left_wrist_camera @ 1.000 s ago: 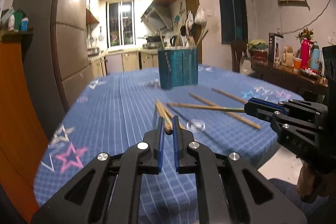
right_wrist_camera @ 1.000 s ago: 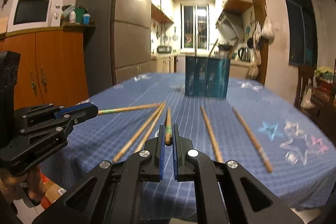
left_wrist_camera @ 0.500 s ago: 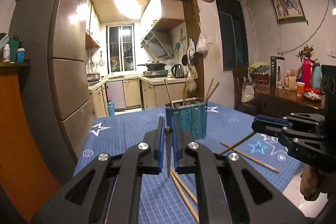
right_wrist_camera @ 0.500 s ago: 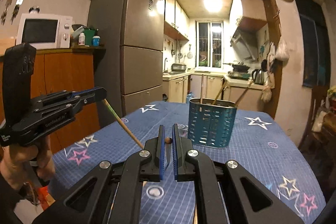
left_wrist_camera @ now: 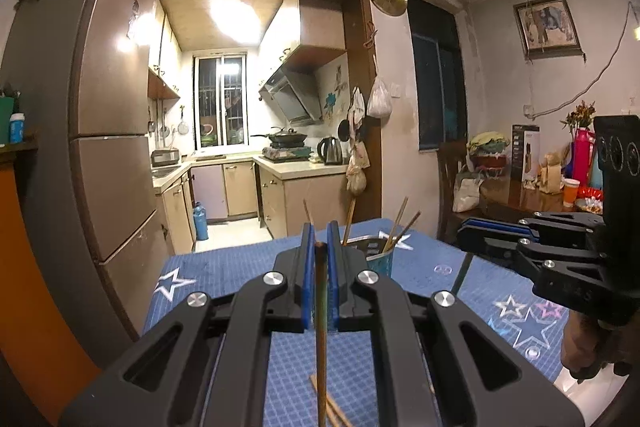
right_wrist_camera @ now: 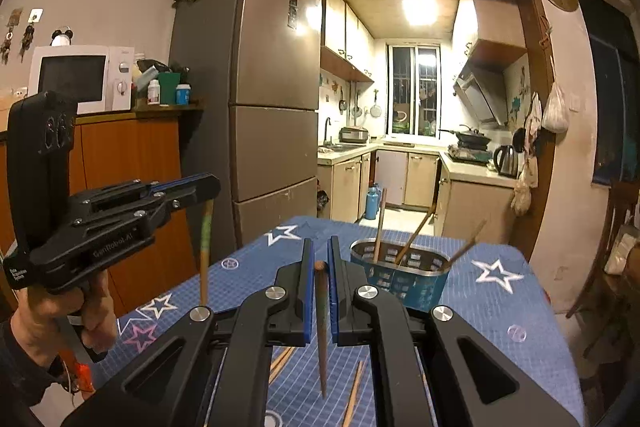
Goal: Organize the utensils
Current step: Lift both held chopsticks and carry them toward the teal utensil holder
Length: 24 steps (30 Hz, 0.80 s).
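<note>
While both claws hang above the table, each pinches one chopstick upright.

Fridge (right_wrist_camera: pixel 264 99): tall, at 10 o'clock in the right wrist view, beside the kitchen doorway.

Table (right_wrist_camera: pixel 500 307): blue checked cloth with star prints, filling the lower half of both views.

Left gripper (left_wrist_camera: pixel 319 255): narrow, its blue pads clamped on a wooden chopstick; in the right wrist view it shows at 9 o'clock (right_wrist_camera: pixel 200 189), with the stick hanging from its tips.

Right gripper (right_wrist_camera: pixel 320 263): narrow, closed on a dark-tipped chopstick; in the left wrist view it shows at 3 o'clock (left_wrist_camera: pixel 472 235).

Utensil holder (right_wrist_camera: pixel 404 281): teal perforated basket with a metal rim, standing on the table just past the right claw's tips at 1 o'clock; in the left wrist view it is partly hidden behind the fingers (left_wrist_camera: pixel 380 259).

Left chopstick (left_wrist_camera: pixel 321 327): upright, its top level with the pads, its lower end running down out of frame.

Right chopstick (right_wrist_camera: pixel 321 327): upright, pointed end down, clear of the cloth.

Chopsticks in holder (right_wrist_camera: pixel 380 223): three, leaning out of the basket.

Loose chopsticks (right_wrist_camera: pixel 354 391): a few lying flat on the cloth at 6 o'clock, under the right claw.
</note>
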Motion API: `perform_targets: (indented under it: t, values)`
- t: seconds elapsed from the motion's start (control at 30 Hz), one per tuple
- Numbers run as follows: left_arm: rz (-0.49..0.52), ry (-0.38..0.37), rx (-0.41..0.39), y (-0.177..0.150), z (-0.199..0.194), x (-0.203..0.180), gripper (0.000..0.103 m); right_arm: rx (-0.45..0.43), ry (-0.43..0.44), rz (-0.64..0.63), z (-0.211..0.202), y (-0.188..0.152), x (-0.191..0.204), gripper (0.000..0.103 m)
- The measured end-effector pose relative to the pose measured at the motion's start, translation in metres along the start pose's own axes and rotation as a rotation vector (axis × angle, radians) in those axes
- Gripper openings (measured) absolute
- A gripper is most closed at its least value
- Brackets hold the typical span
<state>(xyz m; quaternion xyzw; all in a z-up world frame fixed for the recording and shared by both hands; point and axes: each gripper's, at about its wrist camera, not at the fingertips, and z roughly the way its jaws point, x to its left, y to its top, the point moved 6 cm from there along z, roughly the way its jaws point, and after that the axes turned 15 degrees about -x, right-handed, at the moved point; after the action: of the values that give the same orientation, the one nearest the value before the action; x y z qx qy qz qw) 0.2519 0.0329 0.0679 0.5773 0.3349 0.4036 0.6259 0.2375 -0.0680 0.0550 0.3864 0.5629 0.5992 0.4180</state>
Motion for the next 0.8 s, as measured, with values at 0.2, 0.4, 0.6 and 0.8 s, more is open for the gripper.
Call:
perform_targets:
  t: [0.2, 0.4, 0.6, 0.8]
  values:
    - [-0.013, -0.028, -0.028, 0.027, 0.021, -0.014, 0.005, -0.009, -0.001, -0.001, 0.008, 0.034, -0.023, 0.007]
    - [-0.029, -0.039, -0.069, 0.056, 0.047, -0.025, 0.005, -0.019, -0.025, 0.023, 0.02, 0.069, -0.06, 0.007]
    - [-0.013, -0.025, -0.101, 0.081, 0.075, -0.033, 0.005, -0.042, -0.04, 0.01, 0.036, 0.106, -0.088, 0.007]
    - [0.016, -0.018, -0.081, 0.079, 0.078, -0.036, 0.005, -0.069, -0.021, 0.01, 0.037, 0.119, -0.095, 0.007]
